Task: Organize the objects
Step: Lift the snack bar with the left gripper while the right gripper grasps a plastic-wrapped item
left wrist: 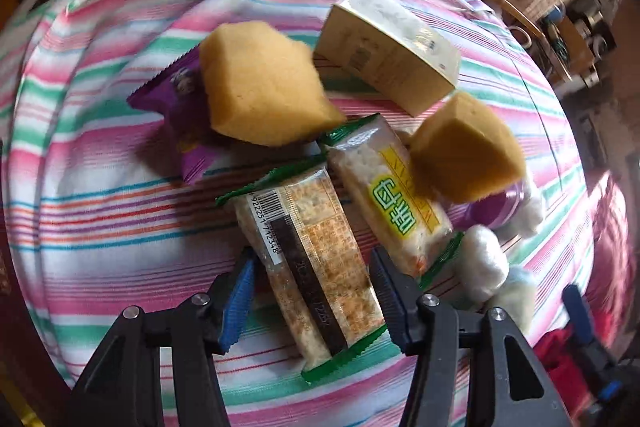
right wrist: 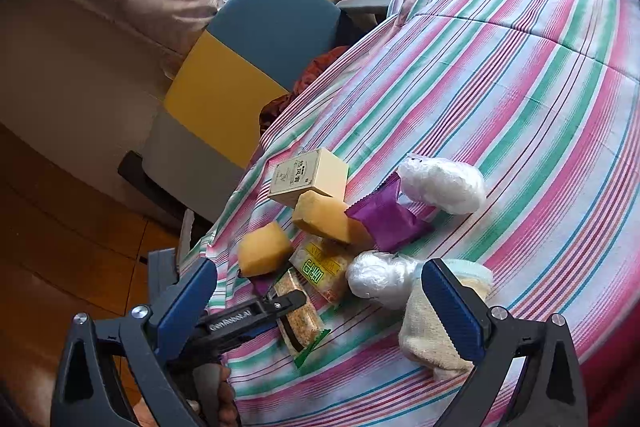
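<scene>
Closest in, the left gripper (left wrist: 316,291) has its jaws spread to either side of a clear snack packet with a barcode (left wrist: 308,259), which lies flat on the striped tablecloth (left wrist: 100,187) — the blue pads are beside the wrapper but not yet pressing it. A second snack packet with green lettering (left wrist: 390,195) lies right alongside, its edge touching or overlapping the first.

From the other side, the right gripper (right wrist: 320,307) hangs with jaws wide apart and nothing between them, low over the near end of the pile.

The rest of the clutter is packed tight: two yellow sponges (left wrist: 260,87) (left wrist: 468,151), a purple wrapper (left wrist: 176,107) under the larger sponge, a cream box (left wrist: 388,55) behind, and white plastic-wrapped bundles (left wrist: 484,263) to the side.

What worries me is that neighbouring packet. If the jaws close as they stand, the right-hand pad could catch its green seam and drag both packets up together. The film also looks slick and the contents crumbly — too hard a squeeze may crush it, too light and it could slide out.
</scene>
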Demonstrator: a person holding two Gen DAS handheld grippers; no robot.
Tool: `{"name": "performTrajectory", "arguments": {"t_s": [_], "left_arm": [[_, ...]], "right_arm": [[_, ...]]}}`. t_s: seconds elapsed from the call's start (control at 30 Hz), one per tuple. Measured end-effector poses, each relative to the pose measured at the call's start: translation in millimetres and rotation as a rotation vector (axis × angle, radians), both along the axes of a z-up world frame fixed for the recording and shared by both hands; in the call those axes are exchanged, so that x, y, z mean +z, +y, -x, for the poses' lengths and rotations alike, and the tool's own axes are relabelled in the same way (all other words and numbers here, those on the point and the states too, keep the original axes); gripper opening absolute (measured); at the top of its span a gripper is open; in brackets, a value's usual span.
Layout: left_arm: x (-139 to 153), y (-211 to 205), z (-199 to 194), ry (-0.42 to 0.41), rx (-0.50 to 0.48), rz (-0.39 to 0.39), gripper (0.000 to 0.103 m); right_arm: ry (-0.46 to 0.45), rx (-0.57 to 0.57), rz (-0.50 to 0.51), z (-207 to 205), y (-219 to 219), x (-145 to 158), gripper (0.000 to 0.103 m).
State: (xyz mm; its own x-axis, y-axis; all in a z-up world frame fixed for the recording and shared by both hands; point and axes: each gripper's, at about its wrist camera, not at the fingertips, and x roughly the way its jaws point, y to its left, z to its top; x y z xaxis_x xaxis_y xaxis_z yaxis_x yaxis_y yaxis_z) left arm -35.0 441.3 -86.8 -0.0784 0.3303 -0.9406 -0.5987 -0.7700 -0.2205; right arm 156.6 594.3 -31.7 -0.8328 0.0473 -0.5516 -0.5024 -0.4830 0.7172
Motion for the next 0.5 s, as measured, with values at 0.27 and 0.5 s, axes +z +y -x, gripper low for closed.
{"name": "performTrajectory", "arguments": {"t_s": [0.27,0.5], "left_arm": [[0.8,-18.8,-14.8,0.081,-0.120,-0.043,0.045],[4.7,-72.6,-49.0,0.149,-0.198,-0.057,0.043]], "right_arm": [[0.013,-0.010,0.022,-1.2,2.3,-1.6,0.103],[0.002,-0.032,0.029,-3.5,5.1,-3.0,0.103]]}}
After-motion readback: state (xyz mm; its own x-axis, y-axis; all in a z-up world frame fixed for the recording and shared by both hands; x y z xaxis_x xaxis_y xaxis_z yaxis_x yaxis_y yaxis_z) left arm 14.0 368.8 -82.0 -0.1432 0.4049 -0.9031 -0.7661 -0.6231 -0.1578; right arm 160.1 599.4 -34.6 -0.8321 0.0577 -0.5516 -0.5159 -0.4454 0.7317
